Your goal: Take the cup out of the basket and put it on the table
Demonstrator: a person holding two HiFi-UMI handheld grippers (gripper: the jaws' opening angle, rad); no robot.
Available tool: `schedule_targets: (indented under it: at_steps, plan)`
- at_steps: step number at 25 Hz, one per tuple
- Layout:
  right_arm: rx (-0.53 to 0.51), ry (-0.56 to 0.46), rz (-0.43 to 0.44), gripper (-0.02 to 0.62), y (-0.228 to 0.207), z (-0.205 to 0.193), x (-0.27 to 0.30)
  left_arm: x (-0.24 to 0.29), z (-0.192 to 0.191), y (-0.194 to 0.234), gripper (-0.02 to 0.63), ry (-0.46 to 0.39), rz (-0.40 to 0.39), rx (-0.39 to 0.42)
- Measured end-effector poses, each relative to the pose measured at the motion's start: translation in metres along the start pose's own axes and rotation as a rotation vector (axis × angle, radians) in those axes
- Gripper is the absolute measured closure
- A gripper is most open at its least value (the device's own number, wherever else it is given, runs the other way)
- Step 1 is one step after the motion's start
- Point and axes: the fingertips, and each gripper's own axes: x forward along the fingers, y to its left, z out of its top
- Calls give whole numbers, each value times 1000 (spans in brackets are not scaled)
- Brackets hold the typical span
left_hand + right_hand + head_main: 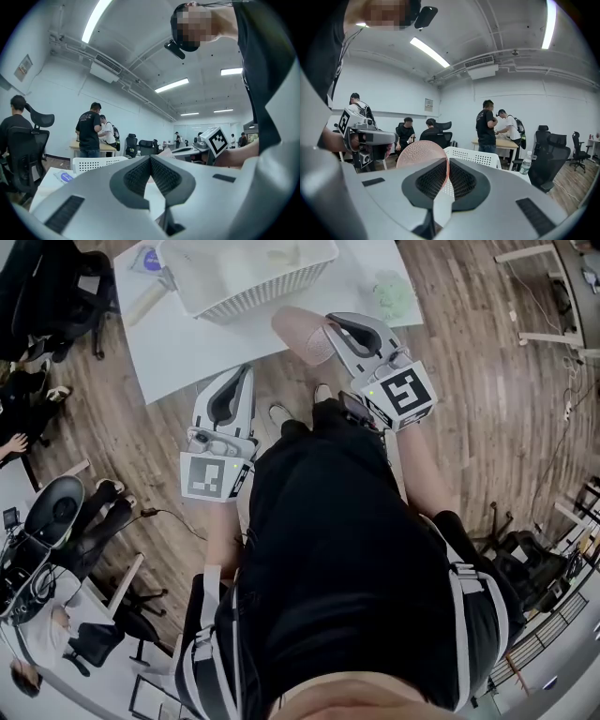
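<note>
A pink, dimpled cup (302,335) hangs on its side just off the white table's (187,343) near edge, held by its wall in my right gripper (330,324). In the right gripper view the cup (421,154) sits to the left of the pinched jaws, with its rim clamped between the pads. The white perforated basket (267,292) stands on the table beyond it. My left gripper (246,373) hovers at the table's near edge, left of the cup, with its jaws shut and nothing between them (150,157).
On the table, a green crumpled item (394,292) lies right of the basket and a blue-labelled packet (150,259) lies to its left. Office chairs (56,512) and seated people are at the left. A water bottle (526,164) stands behind the basket (473,156).
</note>
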Motion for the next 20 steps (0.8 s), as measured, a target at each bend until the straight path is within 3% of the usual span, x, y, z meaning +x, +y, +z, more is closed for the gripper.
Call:
schedule_targets:
  at_steps: [11, 20]
  plan:
    - [24, 143, 26, 561, -17, -59, 34, 4, 3, -3, 586, -8, 48, -18]
    - [-11, 332, 84, 561, -34, -121, 86, 1, 1, 1, 586, 10, 64, -18]
